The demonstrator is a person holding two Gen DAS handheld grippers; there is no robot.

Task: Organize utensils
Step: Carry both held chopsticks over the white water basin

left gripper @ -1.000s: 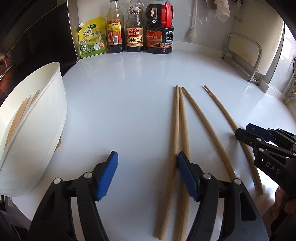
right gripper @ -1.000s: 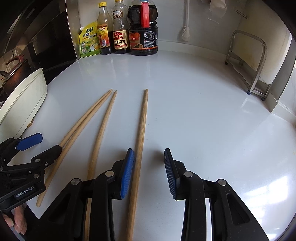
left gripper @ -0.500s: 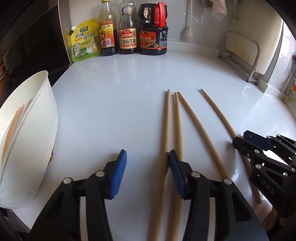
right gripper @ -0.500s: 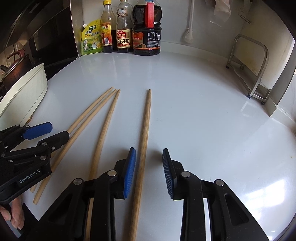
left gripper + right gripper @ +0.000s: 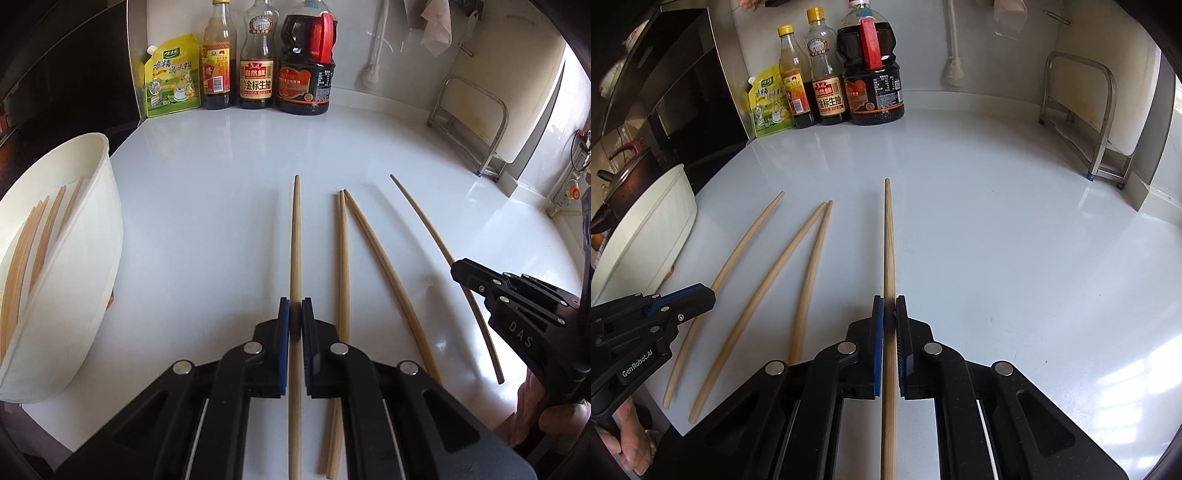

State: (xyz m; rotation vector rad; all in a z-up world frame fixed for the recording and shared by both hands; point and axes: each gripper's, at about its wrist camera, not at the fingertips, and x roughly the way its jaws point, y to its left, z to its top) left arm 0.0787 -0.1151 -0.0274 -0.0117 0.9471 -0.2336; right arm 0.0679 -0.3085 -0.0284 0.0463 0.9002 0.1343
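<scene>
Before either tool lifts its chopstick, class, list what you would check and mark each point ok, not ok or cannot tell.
1. Left tool shut on the leftmost chopstick: ok.
2. Right tool shut on the rightmost chopstick: ok.
3. Each tool holds one stick only: ok.
4. Middle two chopsticks lie clear of both grips: ok.
5. White container already holding chopsticks has room: cannot tell.
6. Sticks off the counter yet: cannot tell.
</scene>
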